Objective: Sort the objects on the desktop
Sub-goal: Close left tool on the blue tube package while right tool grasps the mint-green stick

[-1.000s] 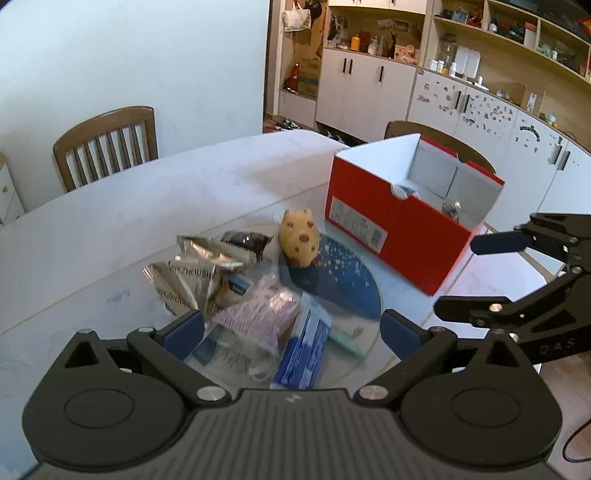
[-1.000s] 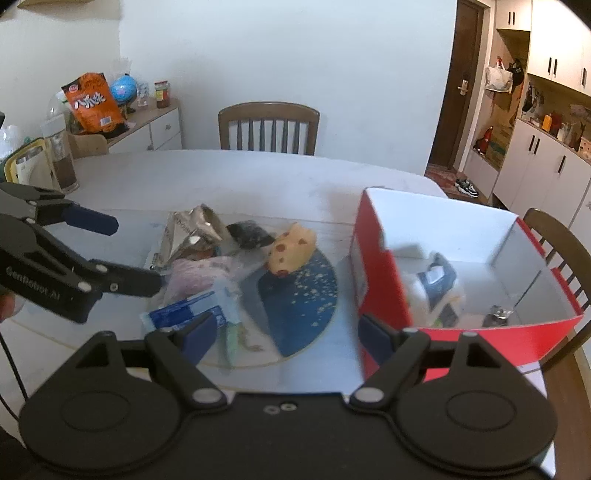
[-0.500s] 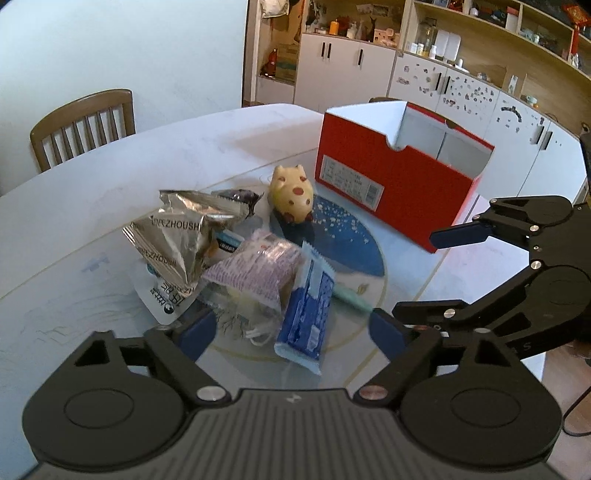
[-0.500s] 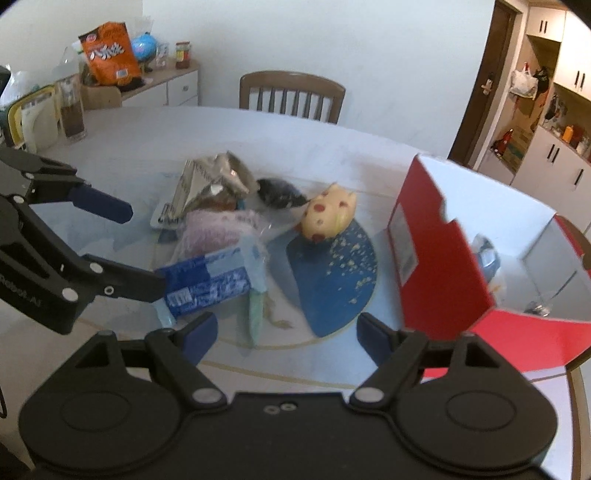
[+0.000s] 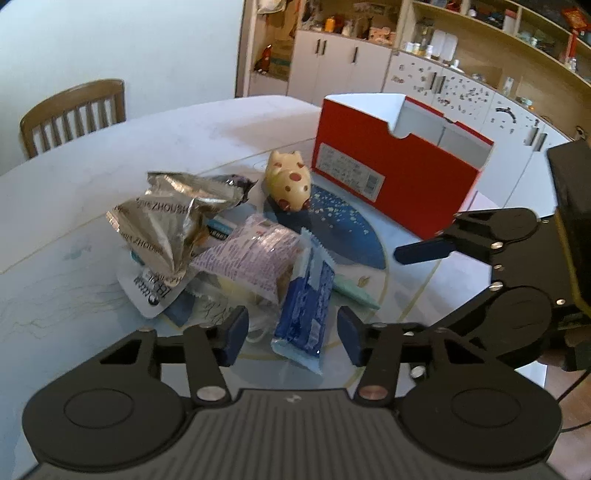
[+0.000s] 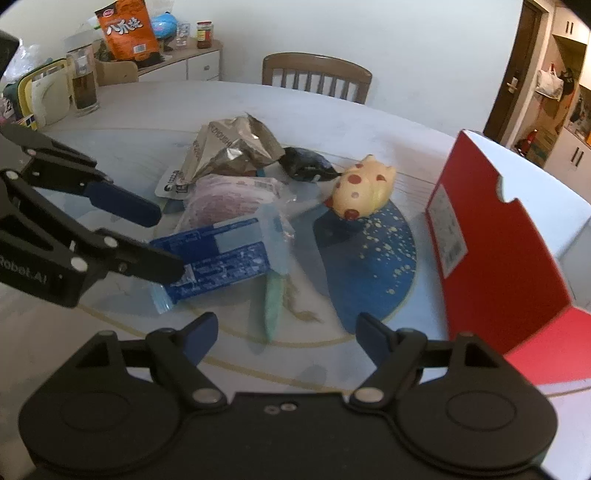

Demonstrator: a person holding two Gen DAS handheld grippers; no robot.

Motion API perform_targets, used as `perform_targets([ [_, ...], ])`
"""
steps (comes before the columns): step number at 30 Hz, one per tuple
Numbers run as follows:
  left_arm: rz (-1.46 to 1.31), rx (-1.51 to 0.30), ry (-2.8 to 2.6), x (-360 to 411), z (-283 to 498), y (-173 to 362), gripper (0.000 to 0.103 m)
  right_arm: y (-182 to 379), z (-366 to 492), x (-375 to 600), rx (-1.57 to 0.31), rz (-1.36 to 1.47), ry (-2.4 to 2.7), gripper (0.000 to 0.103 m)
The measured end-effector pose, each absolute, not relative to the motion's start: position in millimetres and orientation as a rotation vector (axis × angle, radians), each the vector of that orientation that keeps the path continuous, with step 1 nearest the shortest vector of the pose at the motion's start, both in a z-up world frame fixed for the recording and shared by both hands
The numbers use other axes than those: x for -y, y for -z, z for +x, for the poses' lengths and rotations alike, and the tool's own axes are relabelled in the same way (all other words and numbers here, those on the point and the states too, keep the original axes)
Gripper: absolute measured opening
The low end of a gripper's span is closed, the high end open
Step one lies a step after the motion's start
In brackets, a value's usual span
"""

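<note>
My left gripper (image 5: 291,341) was low over the table (image 5: 74,184), pointing down at the pile. Its jaws were closing. The near end of the blue pack (image 5: 304,317) lay between the two blue pads, but the pads were not pressing on it, so it held nothing. From the right camera I could see the left gripper (image 6: 166,240) from the side, with one finger over the near end of the blue pack (image 6: 221,254) and the other finger up above it.

My right gripper (image 6: 284,339) was wide open and empty. It hung over a bare bit of table, just in front of a thin green stick (image 6: 273,299) that poked out from under the blue pack.

Just past the blue pack lay a soft pink bag (image 5: 251,258). It rested partly on a white packet (image 5: 151,291). To the left of the pink bag sat a crumpled silver bag (image 5: 166,218). Behind the silver bag was a small dark wrapper (image 6: 306,162).

A bit farther on lay a blue round mat (image 6: 373,266) with light spots. A yellow pig toy (image 5: 288,179) with red dots lay at the far edge of it.

To the right of the pig stood the red box (image 5: 391,181), open at the top and white inside. I could not see what was in it.

Far back, a wooden chair (image 6: 316,75) stood at the table. A glass jar (image 6: 85,85) stood at the table's far left edge, and an orange snack bag (image 6: 125,29) was on a cupboard behind it.
</note>
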State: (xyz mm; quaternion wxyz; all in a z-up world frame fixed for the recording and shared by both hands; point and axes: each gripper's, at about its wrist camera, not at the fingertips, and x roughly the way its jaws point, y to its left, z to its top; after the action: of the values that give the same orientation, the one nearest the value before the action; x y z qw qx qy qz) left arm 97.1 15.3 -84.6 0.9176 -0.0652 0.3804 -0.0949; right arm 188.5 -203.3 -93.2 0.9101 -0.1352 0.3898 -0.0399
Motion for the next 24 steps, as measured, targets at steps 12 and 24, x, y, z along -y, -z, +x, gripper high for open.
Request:
perform_targets([
  [12,-0.146,-0.799,0.227,-13,109,94,0.045,103,202,203,-0.793,-0.258,0.05,0.076],
  [24,-0.181,-0.834,0.225,-15,117,101,0.031,103,201,208,-0.763,-0.186,0.016,0.05],
])
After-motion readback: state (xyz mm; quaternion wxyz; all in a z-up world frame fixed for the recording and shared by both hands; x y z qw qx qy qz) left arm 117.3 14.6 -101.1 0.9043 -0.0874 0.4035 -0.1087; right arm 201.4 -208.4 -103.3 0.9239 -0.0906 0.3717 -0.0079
